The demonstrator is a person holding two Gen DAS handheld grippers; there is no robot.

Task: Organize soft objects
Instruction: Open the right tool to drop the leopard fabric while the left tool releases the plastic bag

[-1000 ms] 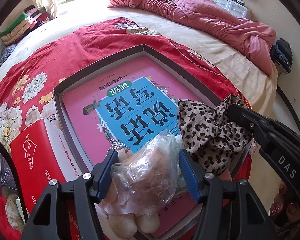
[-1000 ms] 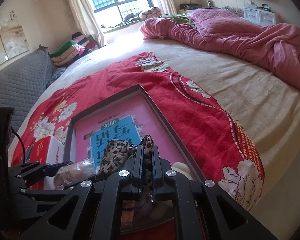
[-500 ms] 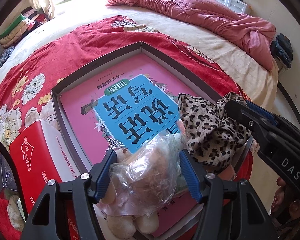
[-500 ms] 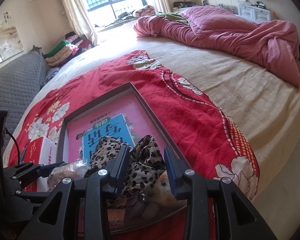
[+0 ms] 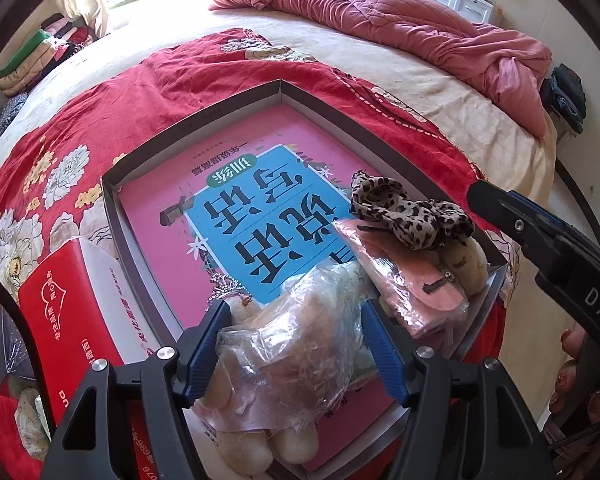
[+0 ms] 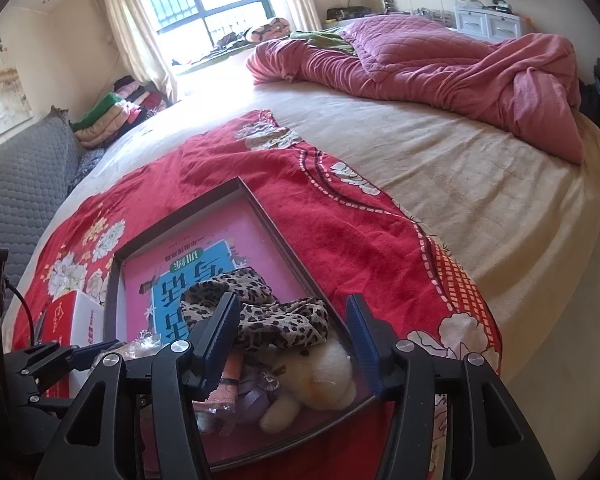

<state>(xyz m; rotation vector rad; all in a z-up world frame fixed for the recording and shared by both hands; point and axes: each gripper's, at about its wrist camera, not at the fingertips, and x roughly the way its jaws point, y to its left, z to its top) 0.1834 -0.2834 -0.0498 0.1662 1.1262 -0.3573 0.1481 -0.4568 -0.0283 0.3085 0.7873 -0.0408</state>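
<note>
A shallow grey box [image 5: 204, 120] with a pink and blue book in it lies on the red bedspread. My left gripper [image 5: 296, 344] is shut on a plush toy in a clear plastic bag [image 5: 296, 340] at the box's near edge. A leopard-print cloth [image 5: 412, 212] lies loose in the box's near right corner, over a packet of pink socks [image 5: 416, 280] and a cream plush toy [image 5: 468, 260]. My right gripper [image 6: 292, 332] is open, just above the leopard-print cloth [image 6: 276, 316] and the cream plush toy [image 6: 320, 376], holding nothing.
A red and white carton [image 5: 76, 300] stands left of the box. A crumpled pink quilt [image 6: 440, 72] lies at the far side of the bed. Folded clothes [image 6: 116, 112] are stacked by the window. A grey padded headboard [image 6: 16, 184] runs along the left.
My right gripper opened and let go of the leopard-print cloth, which dropped into the box's corner, uncovering the socks and cream toy. The right gripper drew back. The left gripper kept its hold.
</note>
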